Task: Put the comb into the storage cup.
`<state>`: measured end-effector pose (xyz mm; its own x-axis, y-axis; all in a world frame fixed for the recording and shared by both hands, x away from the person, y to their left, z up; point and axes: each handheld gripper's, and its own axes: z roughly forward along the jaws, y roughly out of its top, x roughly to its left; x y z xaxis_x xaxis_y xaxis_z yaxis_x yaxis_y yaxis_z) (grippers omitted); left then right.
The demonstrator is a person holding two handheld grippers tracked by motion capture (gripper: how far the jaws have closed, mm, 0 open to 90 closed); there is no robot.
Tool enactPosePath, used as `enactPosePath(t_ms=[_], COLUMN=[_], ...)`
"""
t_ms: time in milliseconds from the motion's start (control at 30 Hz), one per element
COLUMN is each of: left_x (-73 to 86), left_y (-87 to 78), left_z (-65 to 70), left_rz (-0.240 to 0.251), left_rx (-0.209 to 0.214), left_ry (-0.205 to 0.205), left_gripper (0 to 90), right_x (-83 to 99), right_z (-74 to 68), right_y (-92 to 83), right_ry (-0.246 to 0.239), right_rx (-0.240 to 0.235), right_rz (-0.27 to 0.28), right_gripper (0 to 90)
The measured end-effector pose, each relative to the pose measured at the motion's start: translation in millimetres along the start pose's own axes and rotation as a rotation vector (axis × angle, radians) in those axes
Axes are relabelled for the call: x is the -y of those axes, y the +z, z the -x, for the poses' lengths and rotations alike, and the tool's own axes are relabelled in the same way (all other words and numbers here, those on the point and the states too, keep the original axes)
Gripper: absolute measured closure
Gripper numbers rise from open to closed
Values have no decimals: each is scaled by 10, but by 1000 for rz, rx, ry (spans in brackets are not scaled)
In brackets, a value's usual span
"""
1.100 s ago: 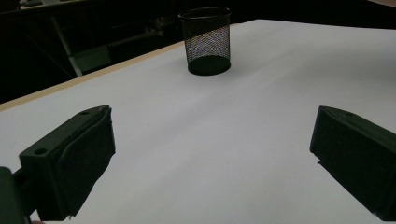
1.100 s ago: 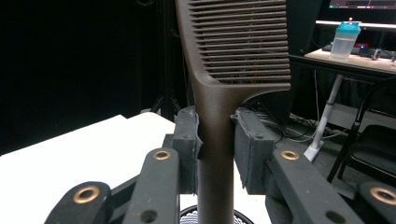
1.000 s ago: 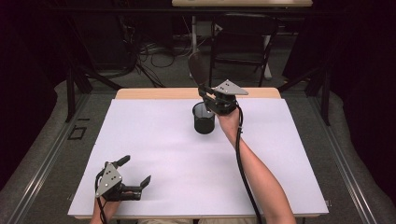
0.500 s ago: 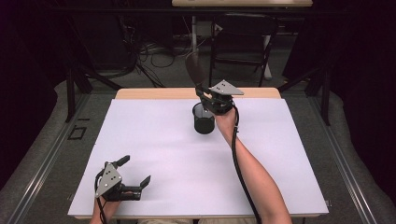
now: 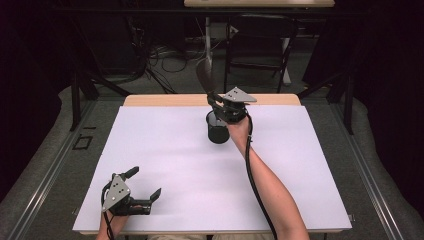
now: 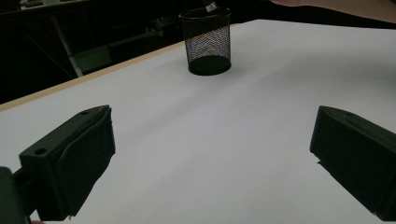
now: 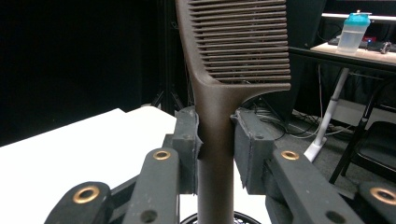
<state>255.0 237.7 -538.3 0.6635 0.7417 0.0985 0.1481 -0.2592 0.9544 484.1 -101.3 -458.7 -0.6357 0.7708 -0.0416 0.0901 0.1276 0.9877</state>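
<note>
A brown comb stands upright, teeth uppermost, with my right gripper shut on its handle. In the high view the comb rises above the right gripper, near the far middle of the table. A black mesh cup stands directly below it, and the handle's lower end points down at the cup's rim. My left gripper rests at the near left corner, open with nothing between its fingers. From the left gripper the mesh cup is seen far ahead.
A white sheet covers the table, with a wooden strip along the far edge. The person's right forearm reaches across the right-centre. A chair and cables lie beyond the table. A bottle stands on a far desk.
The right gripper with the comb has drifted slightly to the left above the cup. The left gripper has stayed put.
</note>
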Motion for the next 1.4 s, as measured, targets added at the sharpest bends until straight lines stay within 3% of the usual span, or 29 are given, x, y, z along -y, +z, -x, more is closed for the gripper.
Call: enactPosePath(t_ms=[1400], left_x=[-1], left_y=[-7], left_z=[-2], left_rz=[2], left_rx=[-2], left_ry=[1], left_gripper=[1], right_x=[250], right_z=[36], right_y=[89], right_ry=[1], right_rx=[-17], right_rz=[-100], right_gripper=[720])
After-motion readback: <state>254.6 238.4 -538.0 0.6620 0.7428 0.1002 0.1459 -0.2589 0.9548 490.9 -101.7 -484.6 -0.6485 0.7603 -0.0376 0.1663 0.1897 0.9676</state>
